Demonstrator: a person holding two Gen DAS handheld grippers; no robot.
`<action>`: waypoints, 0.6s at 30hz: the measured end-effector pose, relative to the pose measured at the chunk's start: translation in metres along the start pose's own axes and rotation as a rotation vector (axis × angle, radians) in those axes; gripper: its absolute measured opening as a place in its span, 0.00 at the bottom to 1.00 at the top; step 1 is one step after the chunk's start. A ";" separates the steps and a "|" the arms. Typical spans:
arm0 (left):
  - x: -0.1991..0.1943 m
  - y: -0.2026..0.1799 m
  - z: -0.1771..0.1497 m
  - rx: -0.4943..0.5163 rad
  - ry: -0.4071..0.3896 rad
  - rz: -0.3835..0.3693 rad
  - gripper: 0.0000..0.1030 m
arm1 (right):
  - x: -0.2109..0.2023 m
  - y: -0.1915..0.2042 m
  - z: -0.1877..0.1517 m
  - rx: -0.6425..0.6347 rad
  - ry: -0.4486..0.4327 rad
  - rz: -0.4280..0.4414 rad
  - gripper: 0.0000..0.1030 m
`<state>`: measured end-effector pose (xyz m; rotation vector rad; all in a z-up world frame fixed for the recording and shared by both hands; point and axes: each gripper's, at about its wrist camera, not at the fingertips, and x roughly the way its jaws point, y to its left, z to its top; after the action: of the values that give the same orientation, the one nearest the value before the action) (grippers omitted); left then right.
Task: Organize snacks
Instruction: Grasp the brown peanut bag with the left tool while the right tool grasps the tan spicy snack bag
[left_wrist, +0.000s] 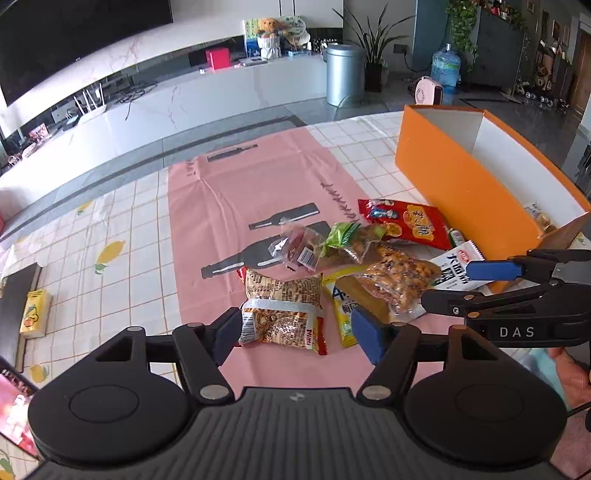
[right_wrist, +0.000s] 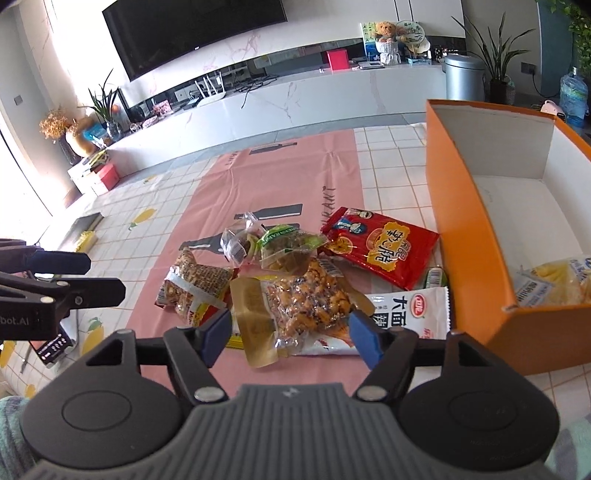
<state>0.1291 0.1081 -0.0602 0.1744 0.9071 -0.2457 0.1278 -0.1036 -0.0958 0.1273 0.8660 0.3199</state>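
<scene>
A pile of snack packets lies on a pink mat (left_wrist: 236, 206). My left gripper (left_wrist: 295, 332) is open, its jaws either side of a brown peanut packet (left_wrist: 284, 314). My right gripper (right_wrist: 290, 334) is open over a clear bag of orange nut mix (right_wrist: 306, 306); it also shows in the left wrist view (left_wrist: 447, 288). A red cracker bag (right_wrist: 380, 247), a green-topped packet (right_wrist: 291, 243), a white noodle packet (right_wrist: 413, 314) and a small clear packet (right_wrist: 238, 242) lie behind. An orange box (right_wrist: 465, 229) at the right holds a yellow-white snack packet (right_wrist: 554, 284).
A checked tablecloth (left_wrist: 122, 229) covers the table. A yellow carton (left_wrist: 35, 314) and a dark book lie at the left. A phone (left_wrist: 14, 410) sits at the near left edge. Beyond the table are a white TV bench and a metal bin (left_wrist: 345, 74).
</scene>
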 end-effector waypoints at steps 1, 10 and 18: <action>0.006 0.003 0.000 -0.006 0.013 -0.002 0.78 | 0.005 0.000 0.001 -0.007 0.005 -0.008 0.72; 0.051 0.025 0.004 -0.054 0.093 -0.029 0.78 | 0.040 0.015 -0.004 -0.127 0.033 -0.025 0.77; 0.074 0.033 0.000 -0.077 0.127 -0.057 0.78 | 0.068 0.035 -0.005 -0.199 0.029 -0.080 0.87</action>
<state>0.1823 0.1294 -0.1179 0.0935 1.0469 -0.2537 0.1570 -0.0486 -0.1403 -0.0969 0.8611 0.3318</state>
